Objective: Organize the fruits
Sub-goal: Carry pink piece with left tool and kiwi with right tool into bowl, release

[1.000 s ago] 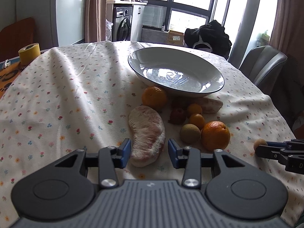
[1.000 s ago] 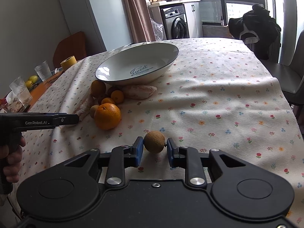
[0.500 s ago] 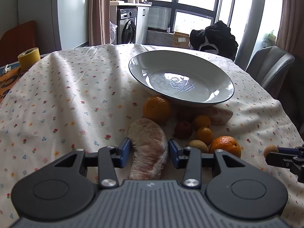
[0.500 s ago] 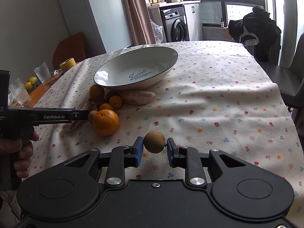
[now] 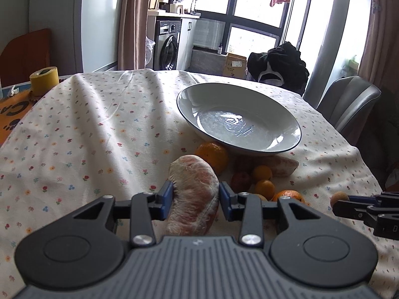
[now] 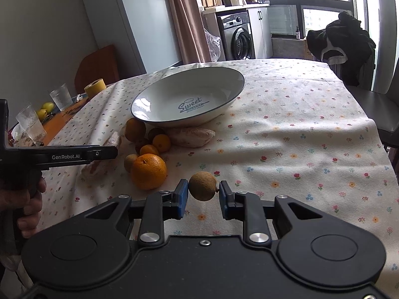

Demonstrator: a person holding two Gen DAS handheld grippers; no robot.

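Fruit sits in a tight cluster on the flowered tablecloth (image 5: 99,129), pressed against the near rim of the big grey plate (image 5: 239,122), which is bare inside. Look at the peeled pomelo segment (image 5: 194,194): it lies right between the blue pads of the left gripper (image 5: 195,196), and the jaws are closing on it, the pads at its two sides. Over on the other side, the right gripper (image 6: 203,194) is clamped narrow on a small brown longan (image 6: 202,186), carrying it clear of the cloth, nearer the table's front edge than the pile. Just beyond the longan rests a large orange (image 6: 149,171), with a kiwi (image 6: 129,162) tucked against its left. Behind them come two small tangerines (image 6: 161,142), a dark reddish fruit (image 5: 240,180) and a second orange (image 5: 212,155) touching the plate's underside. Another pale pomelo segment (image 6: 192,135) lies along the plate's near rim. Towards the table's far left corner stand a yellow tape roll (image 5: 44,80) and drinking glasses (image 6: 59,96). A hand (image 6: 30,209) grips the left tool's handle.
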